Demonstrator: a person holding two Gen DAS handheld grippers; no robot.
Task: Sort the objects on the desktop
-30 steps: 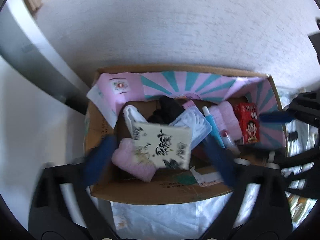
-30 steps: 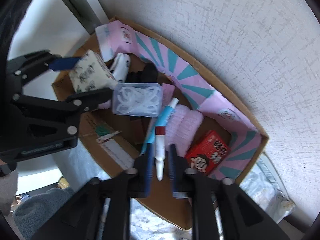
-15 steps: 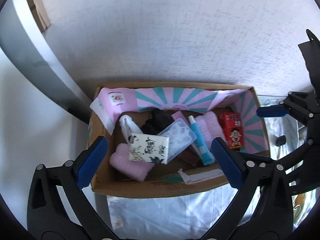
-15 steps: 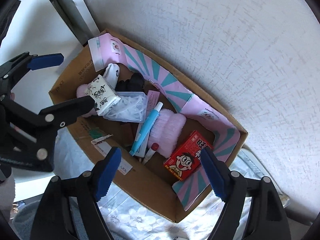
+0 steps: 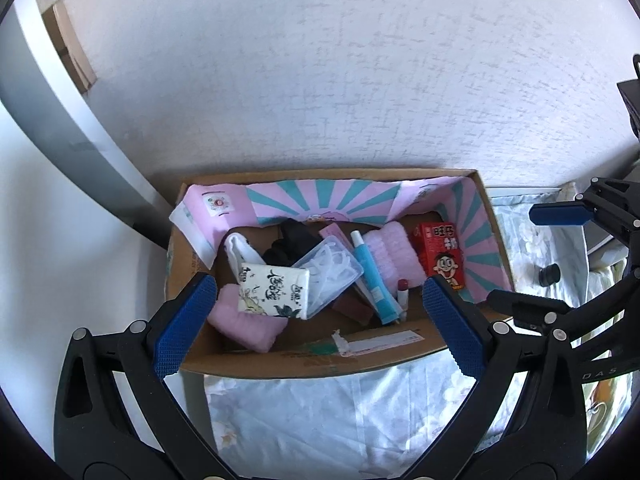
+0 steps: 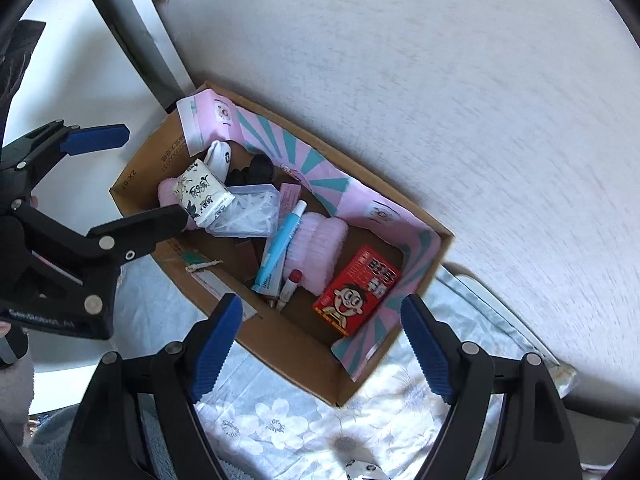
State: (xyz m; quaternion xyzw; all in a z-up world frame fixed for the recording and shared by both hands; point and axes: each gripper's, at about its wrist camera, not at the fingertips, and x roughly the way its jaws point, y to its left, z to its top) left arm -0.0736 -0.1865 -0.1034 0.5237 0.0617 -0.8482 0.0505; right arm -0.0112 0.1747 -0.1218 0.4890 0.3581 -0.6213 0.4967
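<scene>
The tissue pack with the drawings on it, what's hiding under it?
The tissue pack lies on a fluffy pink roll and overlaps a clear plastic case. Whatever sits beneath its middle is covered.

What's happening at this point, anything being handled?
Nothing is held. A person's two handheld grippers hover over the cardboard box, both empty. The right gripper has just opened its jaws, with nothing between them; the red-capped lipstick lies in the box beside the blue tube. The left gripper is open too, above the printed tissue pack, which rests on the clear plastic case. The red carton and pink cloths sit alongside.
</scene>
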